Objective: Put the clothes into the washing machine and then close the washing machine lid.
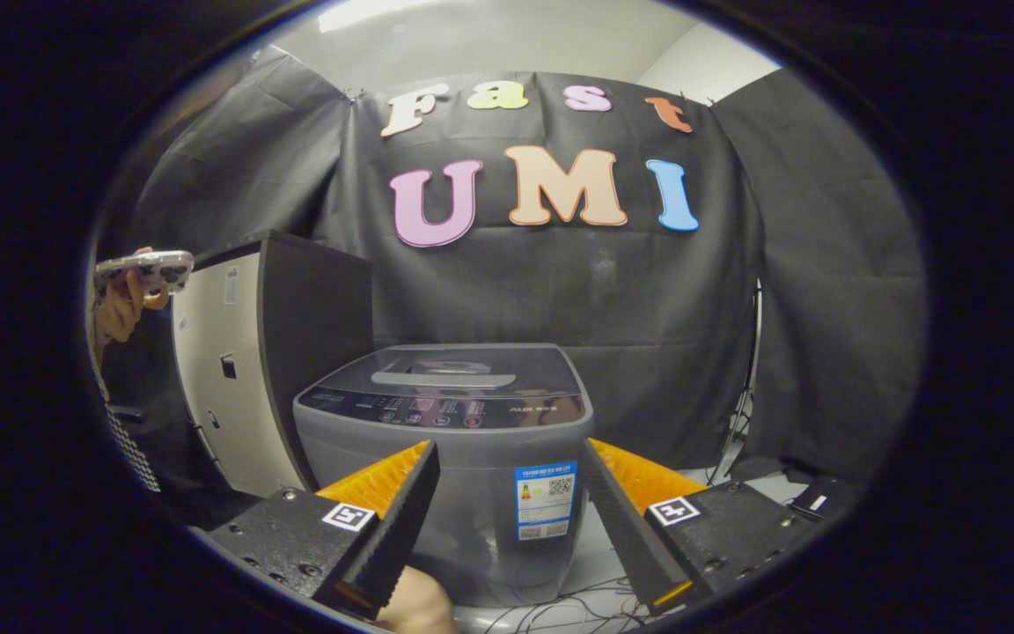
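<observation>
My hand-held gripper (507, 519) hangs wide open and empty, its fingers framing the grey top-load washing machine (445, 458) just ahead, lid (463, 365) shut; beyond stand a cabinet (252, 352) and a hand (124, 304) holding a phone (146, 269).

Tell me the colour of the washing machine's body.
Grey plastic washing machine, darker glossy lid; clearest in the gripper view.

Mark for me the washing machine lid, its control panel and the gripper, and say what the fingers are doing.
washing machine lid (472, 359): gripper view, on the closed lid's flat top.
control panel (445, 409): gripper view, on the dark button strip.
gripper (507, 458): gripper view, midway between the fingertips; fingers spread open, holding nothing.
</observation>
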Tool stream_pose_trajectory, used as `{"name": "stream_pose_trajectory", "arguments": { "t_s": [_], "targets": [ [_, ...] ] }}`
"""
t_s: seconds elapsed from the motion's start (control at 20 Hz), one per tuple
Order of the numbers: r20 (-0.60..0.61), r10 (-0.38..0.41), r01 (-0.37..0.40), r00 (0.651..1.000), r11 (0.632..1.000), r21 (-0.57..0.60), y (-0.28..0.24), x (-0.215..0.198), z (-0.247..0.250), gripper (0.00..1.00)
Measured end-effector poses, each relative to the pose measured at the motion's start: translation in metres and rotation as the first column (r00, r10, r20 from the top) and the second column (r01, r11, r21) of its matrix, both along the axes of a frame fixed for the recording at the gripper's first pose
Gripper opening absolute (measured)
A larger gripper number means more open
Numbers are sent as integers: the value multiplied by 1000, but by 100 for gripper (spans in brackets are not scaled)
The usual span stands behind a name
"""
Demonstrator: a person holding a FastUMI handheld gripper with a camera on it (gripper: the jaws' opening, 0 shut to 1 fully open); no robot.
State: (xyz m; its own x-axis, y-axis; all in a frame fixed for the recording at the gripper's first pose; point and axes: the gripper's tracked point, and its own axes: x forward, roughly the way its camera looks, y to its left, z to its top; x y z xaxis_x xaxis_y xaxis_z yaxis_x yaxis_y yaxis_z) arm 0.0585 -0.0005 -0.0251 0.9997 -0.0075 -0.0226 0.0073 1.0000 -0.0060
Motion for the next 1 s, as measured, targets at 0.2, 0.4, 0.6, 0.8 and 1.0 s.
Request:
{"name": "stream_pose_trajectory", "arguments": {
  "t_s": [0.2, 0.4, 0.6, 0.8, 1.0],
  "targets": [
    [-2, 0, 0, 1000, 1000, 0, 0, 0, 0, 97],
    [-1, 1, -1, 1000, 1000, 0, 0, 1, 0, 97],
    [-7, 1, -1, 1000, 1000, 0, 0, 1, -1, 97],
    [-24, 9, -9, 1000, 1000, -1, 3, 2, -6, 97],
    [-23, 10, -10, 1000, 1000, 0, 3, 2, -5, 97]
  ]
}}
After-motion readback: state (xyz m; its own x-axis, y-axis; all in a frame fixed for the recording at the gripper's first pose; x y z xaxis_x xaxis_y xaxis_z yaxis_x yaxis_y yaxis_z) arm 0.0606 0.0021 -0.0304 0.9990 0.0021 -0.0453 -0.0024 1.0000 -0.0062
